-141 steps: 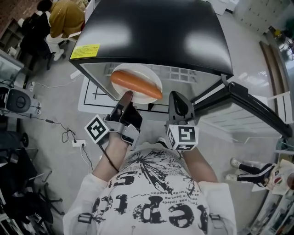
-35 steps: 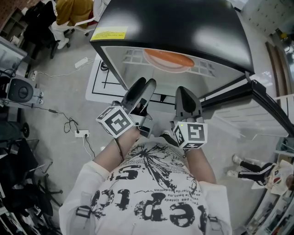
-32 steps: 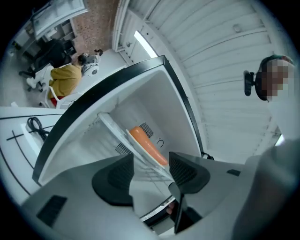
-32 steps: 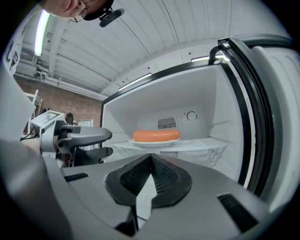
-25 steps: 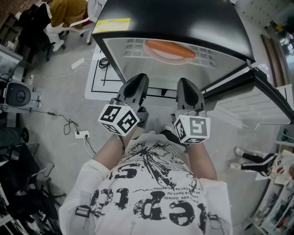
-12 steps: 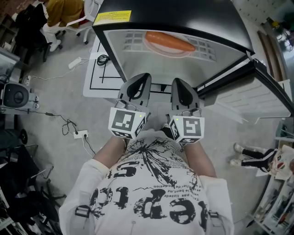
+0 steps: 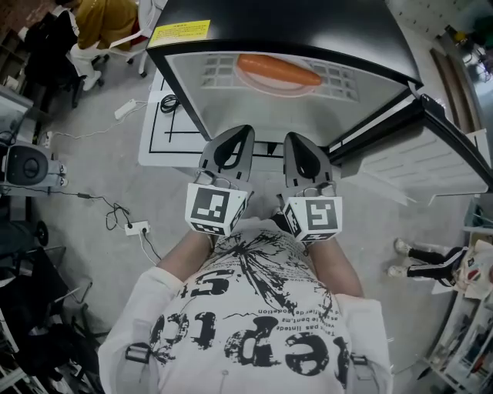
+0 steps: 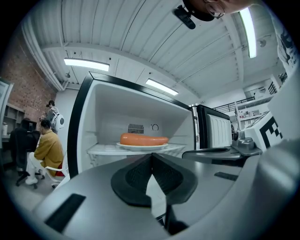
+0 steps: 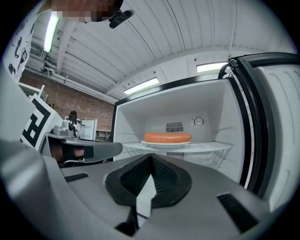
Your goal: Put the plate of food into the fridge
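Note:
A white plate (image 7: 275,83) with a long orange sausage (image 7: 279,70) rests on the wire shelf (image 7: 339,77) inside the open black fridge (image 7: 277,27). The gripper views show the sausage (image 8: 143,139) (image 9: 167,137) lying level on the plate (image 8: 140,146) (image 9: 166,144), well ahead of the jaws. My left gripper (image 7: 237,135) (image 8: 151,157) and right gripper (image 7: 296,140) (image 9: 150,158) hang side by side in front of the fridge opening, close to my body. Both are shut with nothing between their pads.
The fridge door (image 7: 420,142) stands open to the right (image 9: 276,117). A white floor mat with black lines (image 7: 166,135), cables and a power strip (image 7: 135,227) lie on the floor to the left. People sit at the far left (image 7: 108,19) (image 8: 44,150).
The plate, held at the shelf's front by my left gripper earlier, now rests deep on the shelf. The left jaws let go and closed empty. Both grippers have drawn back together.

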A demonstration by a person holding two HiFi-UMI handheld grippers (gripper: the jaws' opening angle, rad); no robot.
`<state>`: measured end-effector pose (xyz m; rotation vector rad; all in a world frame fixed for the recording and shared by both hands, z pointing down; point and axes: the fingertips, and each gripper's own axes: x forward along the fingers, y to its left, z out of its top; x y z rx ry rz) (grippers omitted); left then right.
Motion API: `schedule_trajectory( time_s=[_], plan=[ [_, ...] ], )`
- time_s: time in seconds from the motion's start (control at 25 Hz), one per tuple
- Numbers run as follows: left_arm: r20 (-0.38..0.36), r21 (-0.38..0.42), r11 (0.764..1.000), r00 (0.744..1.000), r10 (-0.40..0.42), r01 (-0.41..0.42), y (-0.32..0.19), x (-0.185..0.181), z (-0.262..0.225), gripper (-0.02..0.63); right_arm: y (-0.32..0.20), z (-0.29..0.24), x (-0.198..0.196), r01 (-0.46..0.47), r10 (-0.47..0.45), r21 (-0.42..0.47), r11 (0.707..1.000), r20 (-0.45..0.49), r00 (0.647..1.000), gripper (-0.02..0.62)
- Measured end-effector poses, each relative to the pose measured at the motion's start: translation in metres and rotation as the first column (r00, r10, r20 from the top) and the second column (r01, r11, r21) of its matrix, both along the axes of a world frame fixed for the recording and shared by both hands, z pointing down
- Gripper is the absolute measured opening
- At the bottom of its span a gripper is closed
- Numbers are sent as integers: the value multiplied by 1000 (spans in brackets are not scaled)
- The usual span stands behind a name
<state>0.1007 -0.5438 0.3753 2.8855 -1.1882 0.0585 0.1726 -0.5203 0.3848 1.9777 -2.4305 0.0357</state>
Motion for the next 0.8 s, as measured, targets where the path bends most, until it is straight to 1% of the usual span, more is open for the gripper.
schedule_trajectory(
  time_s=[0.16,0.28,0.36,0.56,0.8],
  plan=[
    [11,-12,1000,1000,6,-6,-2,3,1,8,-3,1,2,-15,15,-8,1000,-34,999,0],
    [15,11,1000,1000,4,-4,-2,6,-2,8,-6,3,4,-19,18,-21,1000,-44,999,0],
    [9,15,1000,1000,4,-5,-4,7,-3,8,-7,2,5,-18,17,-18,1000,-50,999,0],
    [-8,-5,1000,1000,24,-24,-5,12,1,8,-6,1,9,-27,25,-14,1000,-70,997,0],
    [-3,3,999,999,36,-36,-5,22,6,8,-5,8,22,-40,40,-17,999,-41,998,0]
  ],
)
